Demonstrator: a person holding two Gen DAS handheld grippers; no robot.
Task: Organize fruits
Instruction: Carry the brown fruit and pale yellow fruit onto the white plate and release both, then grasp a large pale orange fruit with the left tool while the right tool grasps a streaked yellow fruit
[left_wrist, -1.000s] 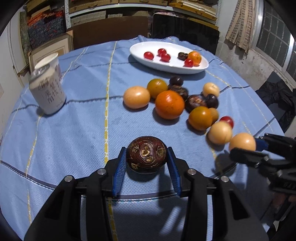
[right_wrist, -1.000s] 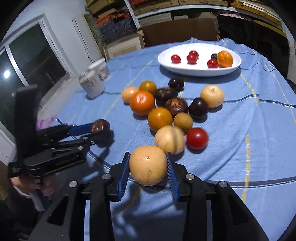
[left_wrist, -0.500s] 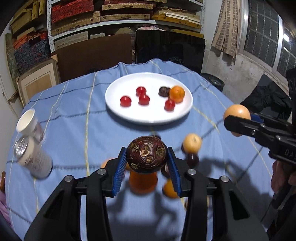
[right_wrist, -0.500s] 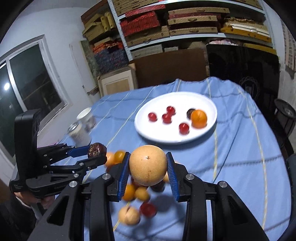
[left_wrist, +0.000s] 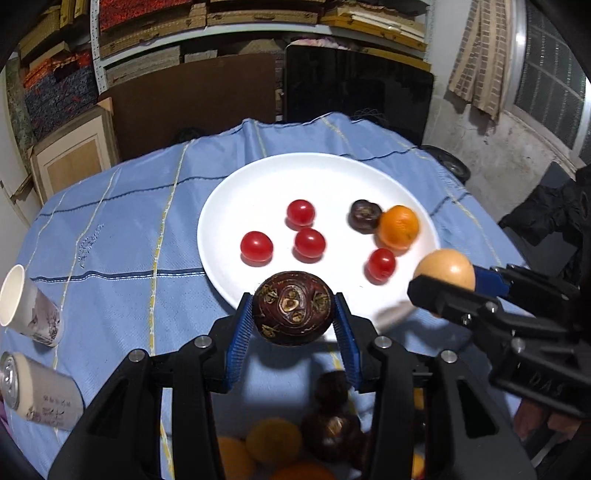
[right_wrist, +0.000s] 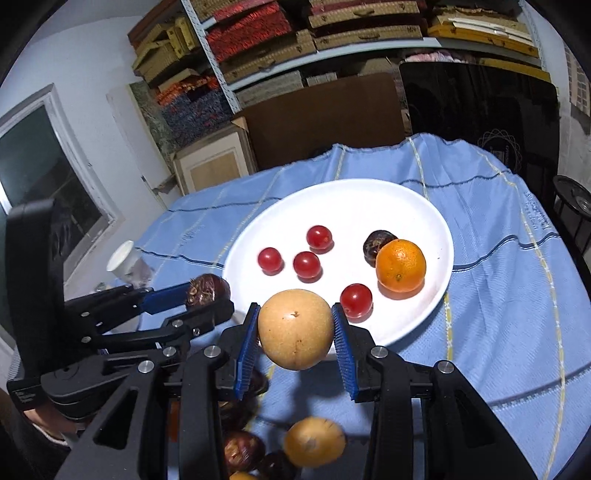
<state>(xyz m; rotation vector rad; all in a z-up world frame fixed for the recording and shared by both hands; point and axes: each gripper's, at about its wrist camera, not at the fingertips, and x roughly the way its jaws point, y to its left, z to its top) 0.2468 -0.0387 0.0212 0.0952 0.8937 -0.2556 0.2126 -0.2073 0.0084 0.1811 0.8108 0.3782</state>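
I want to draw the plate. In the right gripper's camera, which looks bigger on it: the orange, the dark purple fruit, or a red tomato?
Largest to smallest, as they look on the white plate:
1. Round orange.
2. Dark purple fruit, partly hidden behind the orange.
3. Small red tomato.
Two and three look close, so that order is unsure.

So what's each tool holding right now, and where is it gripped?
Left tool: dark fruit, pinched at its two sides. Right tool: tan fruit, also by its sides.
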